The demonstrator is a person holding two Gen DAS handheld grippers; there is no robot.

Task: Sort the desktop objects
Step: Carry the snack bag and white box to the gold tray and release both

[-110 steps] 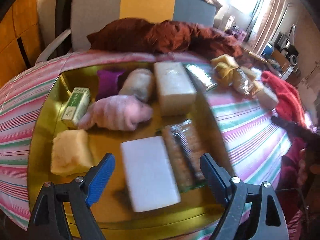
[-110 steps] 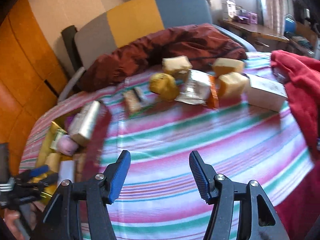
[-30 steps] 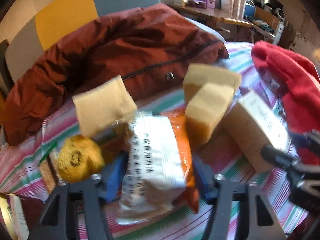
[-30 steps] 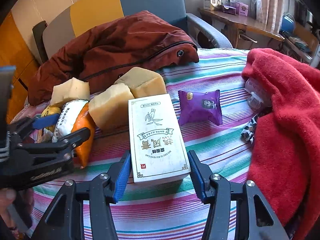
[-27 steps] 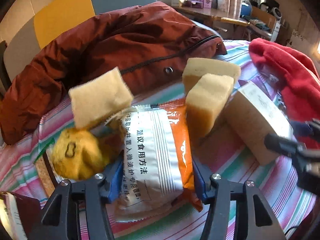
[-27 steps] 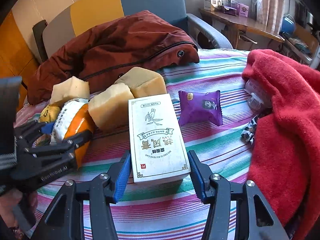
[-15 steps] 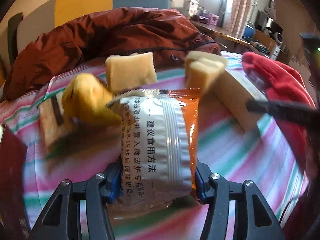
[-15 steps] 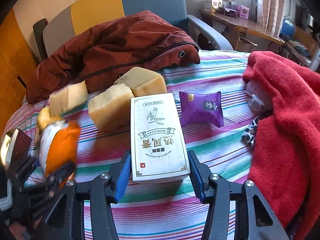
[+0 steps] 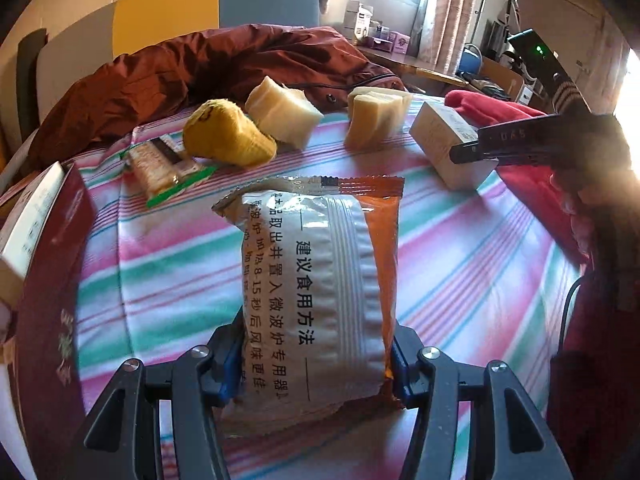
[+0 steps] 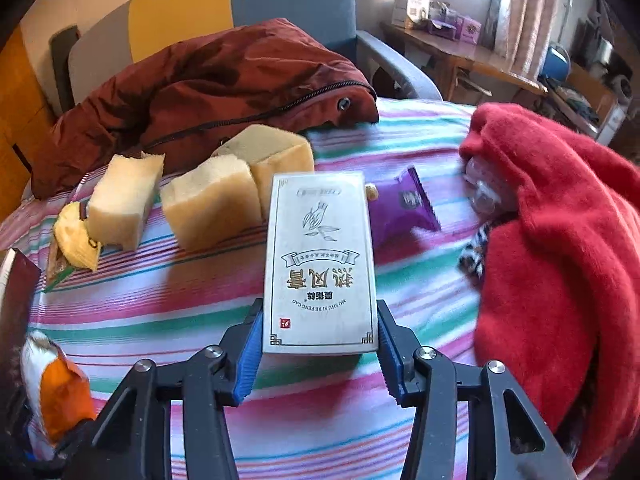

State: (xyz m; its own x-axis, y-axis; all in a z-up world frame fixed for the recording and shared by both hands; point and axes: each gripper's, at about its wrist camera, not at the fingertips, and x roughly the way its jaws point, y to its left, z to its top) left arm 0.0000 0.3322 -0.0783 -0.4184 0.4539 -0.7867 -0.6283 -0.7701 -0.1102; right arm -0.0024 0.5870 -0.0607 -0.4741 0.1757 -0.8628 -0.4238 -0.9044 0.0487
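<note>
My left gripper (image 9: 316, 364) is shut on an orange and white snack packet (image 9: 320, 288) and holds it above the striped cloth (image 9: 168, 264); the packet also shows at the lower left of the right wrist view (image 10: 56, 388). My right gripper (image 10: 320, 352) is shut on a white tea box (image 10: 320, 264), lifted a little off the cloth (image 10: 160, 300). The box and right gripper show at the right of the left wrist view (image 9: 444, 140). On the cloth lie three tan sponge blocks (image 10: 212, 204), a yellow soft toy (image 9: 224, 136), a cracker pack (image 9: 164, 168) and a purple sachet (image 10: 404, 208).
A dark red box wall (image 9: 52, 280) stands at the left edge. A brown jacket (image 10: 208, 84) lies along the back against a chair. A red garment (image 10: 560, 240) is heaped on the right, with a small clear item (image 10: 484, 192) tucked by it.
My left gripper has closed on the snack packet, lifted it and pulled it back left, away from the sponges. My right gripper has closed on the tea box and raised it slightly.
</note>
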